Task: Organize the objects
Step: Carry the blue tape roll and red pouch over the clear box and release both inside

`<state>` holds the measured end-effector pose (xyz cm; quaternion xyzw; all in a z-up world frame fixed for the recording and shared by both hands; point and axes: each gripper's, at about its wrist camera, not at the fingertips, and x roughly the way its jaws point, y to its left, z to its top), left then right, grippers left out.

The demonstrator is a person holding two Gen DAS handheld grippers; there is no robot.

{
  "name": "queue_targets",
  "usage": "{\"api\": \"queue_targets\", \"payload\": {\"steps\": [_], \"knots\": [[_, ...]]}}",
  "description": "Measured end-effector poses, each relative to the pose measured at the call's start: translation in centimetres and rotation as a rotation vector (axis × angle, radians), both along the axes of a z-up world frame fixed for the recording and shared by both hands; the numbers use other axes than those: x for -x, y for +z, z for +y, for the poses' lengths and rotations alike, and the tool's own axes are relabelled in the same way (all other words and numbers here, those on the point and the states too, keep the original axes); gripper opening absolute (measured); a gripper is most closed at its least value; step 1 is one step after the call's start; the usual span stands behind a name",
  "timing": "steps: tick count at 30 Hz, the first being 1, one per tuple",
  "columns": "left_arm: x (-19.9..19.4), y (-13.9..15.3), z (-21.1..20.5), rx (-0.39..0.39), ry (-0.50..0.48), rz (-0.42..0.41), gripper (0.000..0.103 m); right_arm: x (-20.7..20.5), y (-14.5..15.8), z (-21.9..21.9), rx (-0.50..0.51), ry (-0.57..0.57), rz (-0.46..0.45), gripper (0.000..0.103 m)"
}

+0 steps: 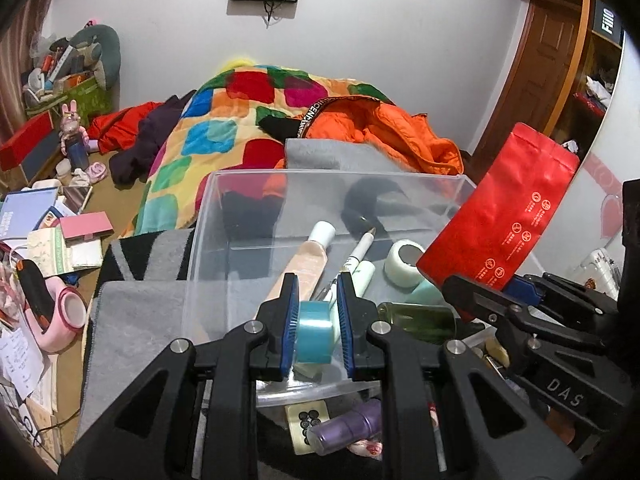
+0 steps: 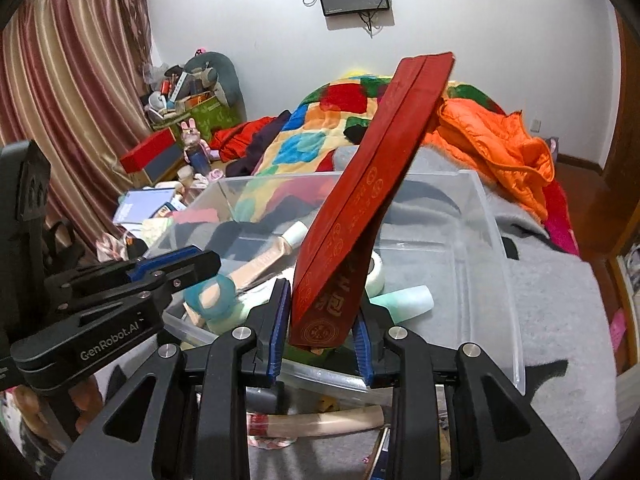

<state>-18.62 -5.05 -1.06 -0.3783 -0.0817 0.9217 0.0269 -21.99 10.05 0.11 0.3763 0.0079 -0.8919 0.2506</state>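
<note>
Nearest to me, the left gripper [image 1: 318, 320] is clamped on a small roll of teal tape [image 1: 315, 334], its blue pads pressed against the roll's two flat sides, held just over the near rim of the clear plastic bin [image 1: 420, 178]. To its right, the right gripper [image 2: 322, 330] is closed on the bottom end of a long red packet [image 2: 372, 196]; the packet stands up from the pads and leans away, its long axis running from the near rim up and out toward the far side, so most of it hangs over the bin's open mouth. Both loads already sit above the bin, so the drop is straight down, not across; I'd judge the tape the simpler release, since the tall packet would tip as it goes and wants laying flat along the bin's length. Inside the bin, a little farther in, lie a peach tube [image 1: 308, 264], a white pen [image 1: 360, 250] and a roll of white tape [image 1: 404, 264], all toward the middle, with bare floor on the far right. Beyond the bin's far wall lie an orange jacket [image 1: 400, 128] and a patchwork quilt [image 1: 224, 120].
</note>
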Motion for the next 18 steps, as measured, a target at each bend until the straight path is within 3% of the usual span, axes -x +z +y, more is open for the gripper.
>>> {"api": "queue_targets", "payload": {"steps": [3, 4, 9, 14, 18], "knots": [[-0.3, 0.1, 0.4, 0.012, -0.006, 0.001, 0.018, -0.3, 0.0, -0.2, -0.027, -0.005, 0.012, 0.037], [-0.4, 0.2, 0.4, 0.01, -0.01, 0.0, 0.021, -0.4, 0.1, -0.1, -0.03, -0.009, 0.016, 0.044], [-1.4, 1.2, 0.6, 0.025, -0.015, 0.029, 0.036, -1.4, 0.9, 0.4, -0.022, -0.013, 0.04, 0.057], [-3.1, 2.5, 0.8, 0.031, -0.019, 0.068, 0.053, -2.6, 1.8, 1.5, -0.016, -0.026, 0.067, 0.063], [-4.7, 3.4, 0.9, 0.024, -0.029, 0.09, 0.058, -3.8, 2.4, 2.9, -0.005, -0.045, 0.087, 0.069]]}}
